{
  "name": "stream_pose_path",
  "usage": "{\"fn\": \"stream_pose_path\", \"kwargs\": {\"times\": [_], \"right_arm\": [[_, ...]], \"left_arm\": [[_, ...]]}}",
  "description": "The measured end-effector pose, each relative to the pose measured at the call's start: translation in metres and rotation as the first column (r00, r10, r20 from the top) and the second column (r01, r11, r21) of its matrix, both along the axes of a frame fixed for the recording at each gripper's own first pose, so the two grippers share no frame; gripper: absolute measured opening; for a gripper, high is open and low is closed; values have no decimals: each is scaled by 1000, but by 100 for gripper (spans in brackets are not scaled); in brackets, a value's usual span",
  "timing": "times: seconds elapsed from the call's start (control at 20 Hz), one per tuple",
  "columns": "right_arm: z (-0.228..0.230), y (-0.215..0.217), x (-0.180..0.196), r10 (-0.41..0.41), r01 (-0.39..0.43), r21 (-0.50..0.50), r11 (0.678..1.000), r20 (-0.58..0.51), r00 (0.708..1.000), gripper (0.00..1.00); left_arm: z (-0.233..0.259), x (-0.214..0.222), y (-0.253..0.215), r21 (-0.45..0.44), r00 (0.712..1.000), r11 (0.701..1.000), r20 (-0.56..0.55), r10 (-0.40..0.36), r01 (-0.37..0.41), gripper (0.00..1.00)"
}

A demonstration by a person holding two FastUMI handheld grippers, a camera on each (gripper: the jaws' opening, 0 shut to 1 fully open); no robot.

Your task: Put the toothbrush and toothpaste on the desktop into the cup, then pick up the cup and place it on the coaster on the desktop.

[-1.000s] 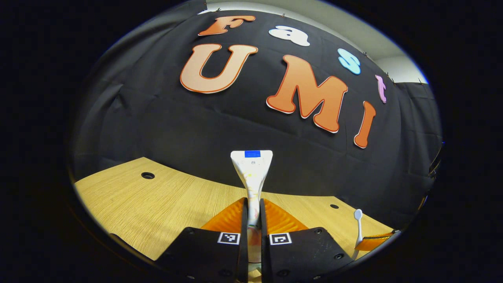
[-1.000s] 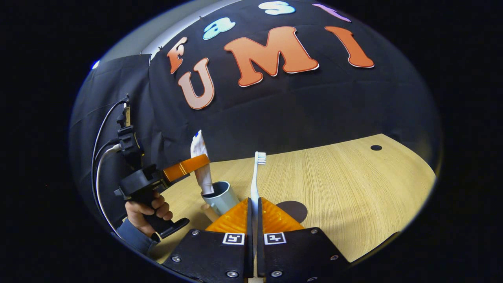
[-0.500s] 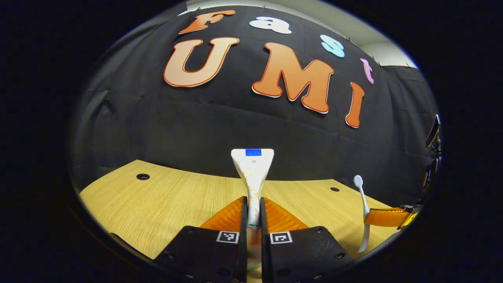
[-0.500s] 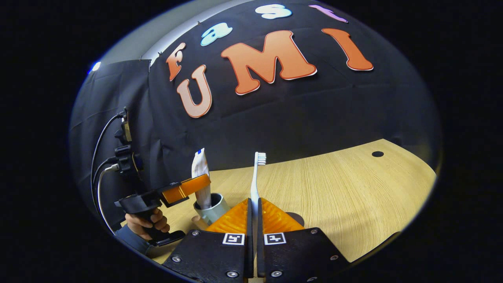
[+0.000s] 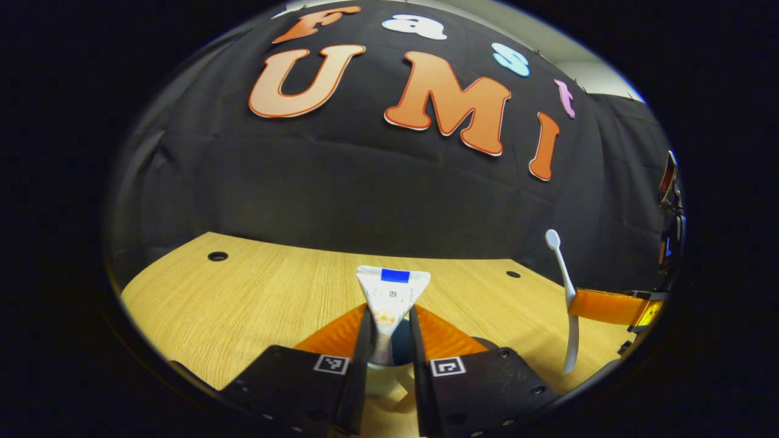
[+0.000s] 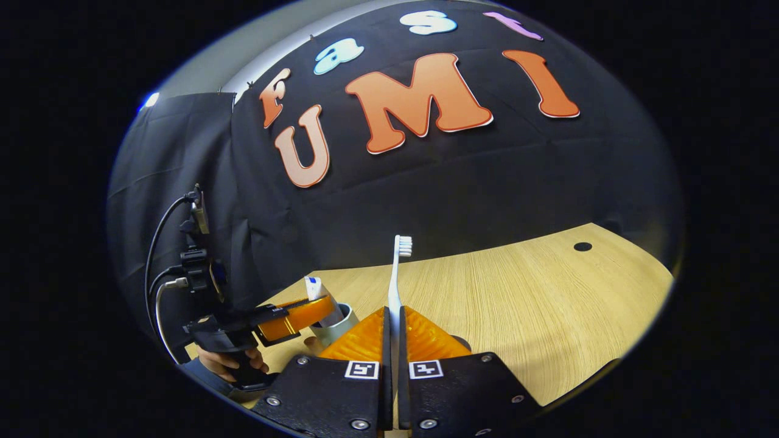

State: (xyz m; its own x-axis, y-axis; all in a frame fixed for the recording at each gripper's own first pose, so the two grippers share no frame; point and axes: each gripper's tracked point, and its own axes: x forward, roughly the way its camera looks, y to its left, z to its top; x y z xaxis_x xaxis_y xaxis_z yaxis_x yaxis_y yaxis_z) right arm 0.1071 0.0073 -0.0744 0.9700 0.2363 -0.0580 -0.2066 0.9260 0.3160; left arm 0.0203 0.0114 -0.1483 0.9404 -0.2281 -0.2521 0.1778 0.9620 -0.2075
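Left gripper (image 5: 388,328): the fingers, clamped on the toothpaste (image 5: 391,292) in the earlier pictures, now stand apart, with a gap on each side of the tube. The toothpaste sits lower than before, its lower end inside the cup (image 5: 389,380), which has come into sight between the fingers at bottom centre.

In the right gripper view, the tube (image 6: 321,298) has sunk into the cup (image 6: 331,325) at lower left, and less of it shows above the rim.

In the left gripper view, the toothbrush (image 5: 563,292) has risen from the lower right edge toward mid-right.
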Motion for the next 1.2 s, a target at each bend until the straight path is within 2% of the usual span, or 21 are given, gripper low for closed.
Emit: {"fn": "stream_pose_path", "kwargs": {"times": [0.05, 0.1, 0.25, 0.3, 0.4, 0.6, 0.9, 1.2], "right_arm": [[4, 5, -2, 8, -8, 5, 1000, 6, 1000, 4], [8, 10, -2, 11, -11, 7, 1000, 13, 1000, 4], [25, 21, -1, 13, -14, 19, 1000, 48, 999, 4], [32, 26, 2, 16, -18, 29, 999, 61, 998, 4], [44, 36, 5, 38, -43, 53, 998, 95, 995, 4], [66, 48, 15, 47, -63, 94, 994, 167, 985, 4], [89, 55, 46, 6, -42, 133, 990, 261, 965, 4], [84, 71, 89, -14, -29, 154, 988, 276, 961, 4]], "left_arm": [[6, -6, 3, 2, 1000, 1000, 22, 1, -1, 36], [15, -11, 6, 7, 999, 1000, 45, 1, -1, 47], [34, -23, 14, 30, 995, 1000, 98, 7, -10, 68], [40, -28, 18, 41, 993, 999, 115, 16, -21, 79], [50, -37, 27, 61, 989, 998, 144, 27, -36, 81], [58, -51, 40, 76, 985, 996, 170, 40, -53, 93], [58, -58, 59, 82, 980, 994, 193, 56, -73, 96], [49, -54, 73, 93, 980, 993, 189, 56, -75, 96]]}}
